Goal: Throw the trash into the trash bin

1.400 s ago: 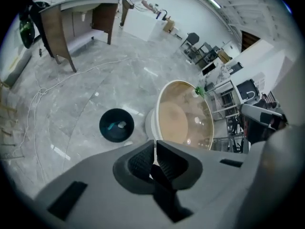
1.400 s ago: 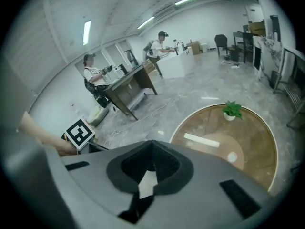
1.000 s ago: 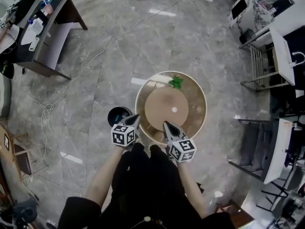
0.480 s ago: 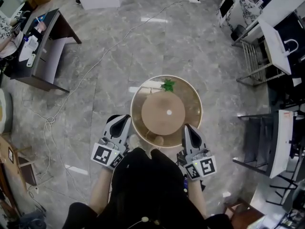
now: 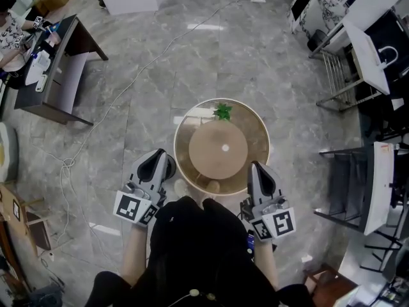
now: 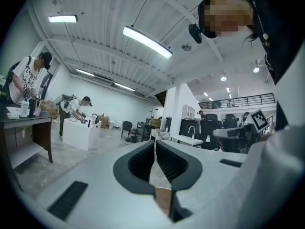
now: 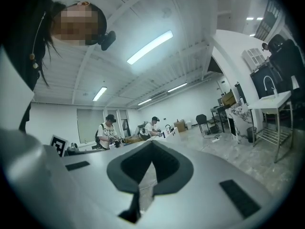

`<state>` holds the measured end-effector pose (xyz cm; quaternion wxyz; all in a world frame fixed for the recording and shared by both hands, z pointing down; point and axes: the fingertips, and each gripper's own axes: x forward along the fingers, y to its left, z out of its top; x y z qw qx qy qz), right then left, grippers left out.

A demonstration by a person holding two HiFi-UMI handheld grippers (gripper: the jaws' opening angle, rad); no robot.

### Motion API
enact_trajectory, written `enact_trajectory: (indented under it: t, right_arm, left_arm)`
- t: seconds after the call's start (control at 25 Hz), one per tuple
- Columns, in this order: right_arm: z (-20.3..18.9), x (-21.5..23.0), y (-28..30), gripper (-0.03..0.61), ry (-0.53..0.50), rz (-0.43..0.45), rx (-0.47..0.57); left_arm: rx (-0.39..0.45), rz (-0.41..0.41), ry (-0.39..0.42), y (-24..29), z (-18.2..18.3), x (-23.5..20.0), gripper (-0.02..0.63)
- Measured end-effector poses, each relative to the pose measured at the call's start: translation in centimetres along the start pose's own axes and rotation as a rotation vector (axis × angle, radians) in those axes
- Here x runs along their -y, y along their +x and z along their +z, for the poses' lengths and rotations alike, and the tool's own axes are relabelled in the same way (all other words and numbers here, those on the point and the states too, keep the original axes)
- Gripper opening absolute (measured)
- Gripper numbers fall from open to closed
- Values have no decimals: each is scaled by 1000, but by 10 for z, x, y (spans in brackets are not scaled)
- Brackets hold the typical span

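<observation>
My left hand-held gripper (image 5: 157,155) and right hand-held gripper (image 5: 255,167) have lifted back from the round worktop (image 5: 192,130), both clenched on nothing, so the green trash (image 5: 222,112) at its far edge is not being carried.

A large open lab or workshop hall: grey marble-look floor (image 5: 255,50) with a loose cable (image 5: 66,163) trailing across it, a cluttered dark bench (image 5: 57,62) far left, metal racks (image 5: 339,82) right, ceiling strip lights (image 6: 147,42), people (image 6: 75,106) working at a white counter (image 6: 78,133).
</observation>
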<state>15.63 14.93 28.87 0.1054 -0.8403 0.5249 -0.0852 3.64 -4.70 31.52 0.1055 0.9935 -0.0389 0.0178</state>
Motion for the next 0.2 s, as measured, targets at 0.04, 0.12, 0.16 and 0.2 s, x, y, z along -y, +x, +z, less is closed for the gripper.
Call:
enact_trajectory:
  t: [0.04,0.12,0.16,0.2]
  right_arm:
    - [-1,1,-1,3,1,-2,-1]
    - [-2,1,-2,3,1,-5,-2]
    - [-2,1,-3,3,0,-5,-3]
    - [-2,0,-3,3,-2,-6,-3]
  left_arm:
    - [1,0,1,1,1,1,17]
    - [3,-2,6,2,2,4,17]
    - [5,-3,8,2,3,5,17]
    - [6,-5,11,3,4,7,17]
